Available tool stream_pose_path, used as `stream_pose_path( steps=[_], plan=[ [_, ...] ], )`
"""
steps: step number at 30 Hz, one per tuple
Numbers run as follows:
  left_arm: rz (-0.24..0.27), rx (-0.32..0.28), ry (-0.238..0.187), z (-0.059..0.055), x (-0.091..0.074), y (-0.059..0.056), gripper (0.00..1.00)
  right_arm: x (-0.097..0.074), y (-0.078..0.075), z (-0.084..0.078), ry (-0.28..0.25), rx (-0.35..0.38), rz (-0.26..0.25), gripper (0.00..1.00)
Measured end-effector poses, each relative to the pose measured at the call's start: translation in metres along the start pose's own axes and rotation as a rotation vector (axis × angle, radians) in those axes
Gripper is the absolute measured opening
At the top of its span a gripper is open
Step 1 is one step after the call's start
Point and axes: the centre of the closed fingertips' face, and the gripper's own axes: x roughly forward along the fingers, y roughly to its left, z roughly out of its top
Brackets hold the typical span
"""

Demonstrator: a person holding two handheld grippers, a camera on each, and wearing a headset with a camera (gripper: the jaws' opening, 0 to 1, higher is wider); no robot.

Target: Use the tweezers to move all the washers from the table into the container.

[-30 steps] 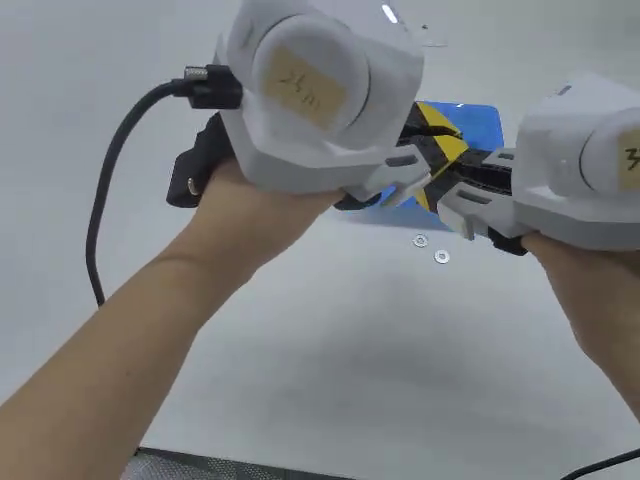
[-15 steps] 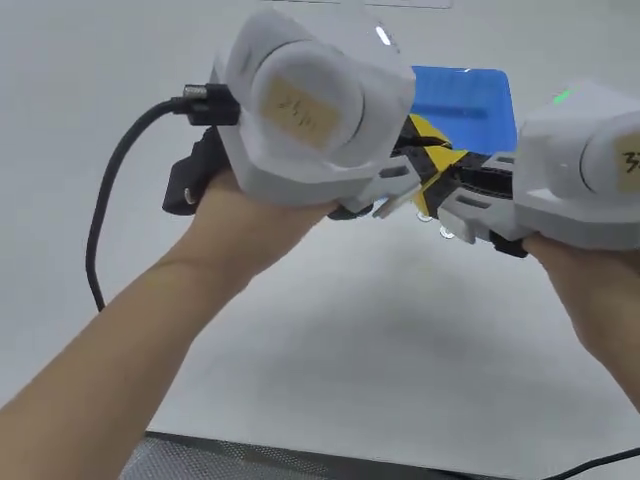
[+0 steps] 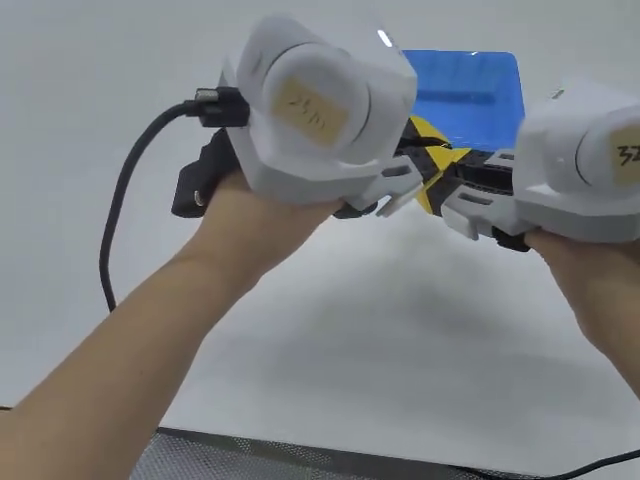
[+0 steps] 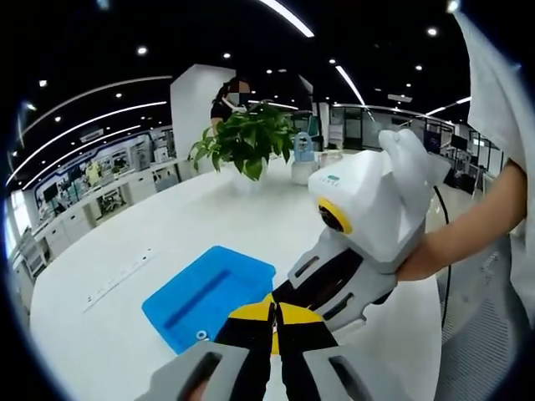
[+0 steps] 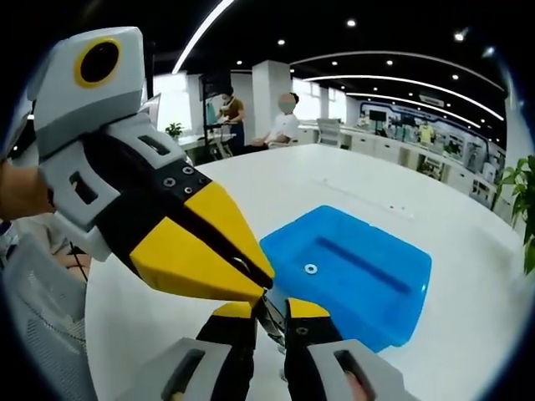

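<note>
Washers: one small silver metal ring (image 5: 310,269) is lying inside the shallow blue plastic container (image 5: 376,305); any remaining on the white table (image 3: 380,340) are hidden. Right gripper (image 5: 269,309) is pinching slim metal tweezers (image 5: 272,326) between narrow jaws; left gripper (image 4: 273,313) is closed beside them.

Blue moulded-plastic tray container (image 5: 368,284): smooth, slight sheen. Small metal washer (image 5: 310,269) inside it: bright, shiny. White tabletop (image 3: 400,330) under the tray: smooth, matt. Left gripper (image 4: 274,326) and right gripper (image 5: 269,322) near the tray: white matt plastic shells, yellow-and-black plastic jaws. Black cable (image 3: 118,190): rubbery, matt.
</note>
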Motion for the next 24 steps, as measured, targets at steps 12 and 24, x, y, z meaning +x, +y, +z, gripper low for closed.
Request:
stream_pose_path(
  steps=[12,24],
  plan=[
    [-0.007,-0.015,-0.007,0.0016,0.0046,0.0013,0.00,-0.0004,-0.0023,-0.0018,-0.010,0.004,0.010,0.06],
    [-0.016,0.020,0.018,0.0031,0.0022,-0.0054,0.00,-0.0005,0.0068,-0.0017,0.034,-0.078,0.021,0.03]
  ],
)
